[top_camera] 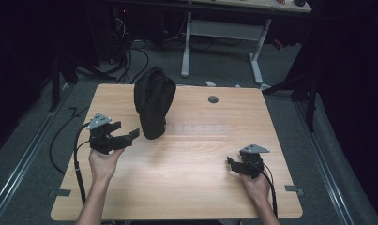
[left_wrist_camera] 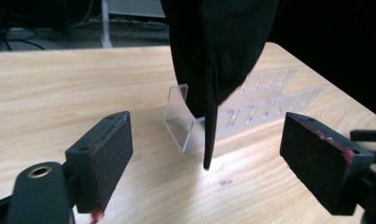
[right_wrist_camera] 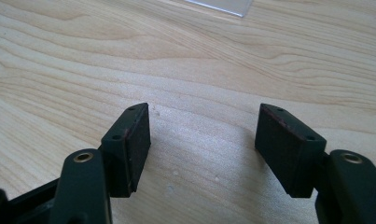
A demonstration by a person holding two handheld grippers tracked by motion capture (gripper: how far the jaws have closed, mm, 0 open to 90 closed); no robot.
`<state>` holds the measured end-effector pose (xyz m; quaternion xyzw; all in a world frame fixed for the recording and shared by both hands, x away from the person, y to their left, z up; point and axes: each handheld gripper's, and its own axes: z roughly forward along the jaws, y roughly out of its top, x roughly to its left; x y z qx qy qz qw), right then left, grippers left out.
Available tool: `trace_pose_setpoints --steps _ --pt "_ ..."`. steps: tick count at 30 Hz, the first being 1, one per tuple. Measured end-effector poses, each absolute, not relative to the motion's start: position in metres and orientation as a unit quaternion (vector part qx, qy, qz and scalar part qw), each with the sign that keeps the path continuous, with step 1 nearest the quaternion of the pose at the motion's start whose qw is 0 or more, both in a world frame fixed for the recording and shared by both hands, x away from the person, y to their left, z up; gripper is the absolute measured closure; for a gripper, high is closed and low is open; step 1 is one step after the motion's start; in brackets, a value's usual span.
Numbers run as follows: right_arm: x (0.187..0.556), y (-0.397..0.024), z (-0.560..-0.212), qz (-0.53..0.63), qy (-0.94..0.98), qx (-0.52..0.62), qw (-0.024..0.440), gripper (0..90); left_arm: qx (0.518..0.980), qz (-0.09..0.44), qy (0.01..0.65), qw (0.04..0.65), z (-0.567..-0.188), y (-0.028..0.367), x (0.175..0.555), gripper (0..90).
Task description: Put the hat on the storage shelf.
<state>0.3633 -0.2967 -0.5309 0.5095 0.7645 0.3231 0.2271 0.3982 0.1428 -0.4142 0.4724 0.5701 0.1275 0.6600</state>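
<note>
A black cap (top_camera: 153, 102) hangs over a clear acrylic stand (top_camera: 196, 127) on the wooden table (top_camera: 186, 168), its brim pointing down. In the left gripper view the cap (left_wrist_camera: 218, 51) hangs over the clear stand (left_wrist_camera: 185, 121) straight ahead of the jaws. My left gripper (top_camera: 130, 133) is open, just left of the cap's lower edge, with nothing between its fingers (left_wrist_camera: 101, 154). My right gripper (top_camera: 231, 164) rests low near the table's right front, open over bare wood, its fingers (right_wrist_camera: 129, 144) wide apart.
A round grommet hole (top_camera: 213, 99) sits in the table's back right part. A white-legged desk (top_camera: 224, 33) stands behind the table. Cables (top_camera: 64, 136) trail off the left side. A corner of the clear stand (right_wrist_camera: 223, 7) lies ahead of the right gripper.
</note>
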Motion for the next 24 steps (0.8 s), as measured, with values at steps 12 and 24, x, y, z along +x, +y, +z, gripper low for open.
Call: trace_pose_setpoints --steps 12,24 --pt "0.363 -0.297 -0.531 0.323 0.765 0.509 0.227 35.8 0.481 0.117 0.577 0.650 -0.433 0.149 0.380 18.4" --pt "0.363 -0.297 -0.531 0.323 0.765 0.509 0.227 35.8 0.480 0.106 0.578 0.651 -0.448 0.151 0.363 19.6"
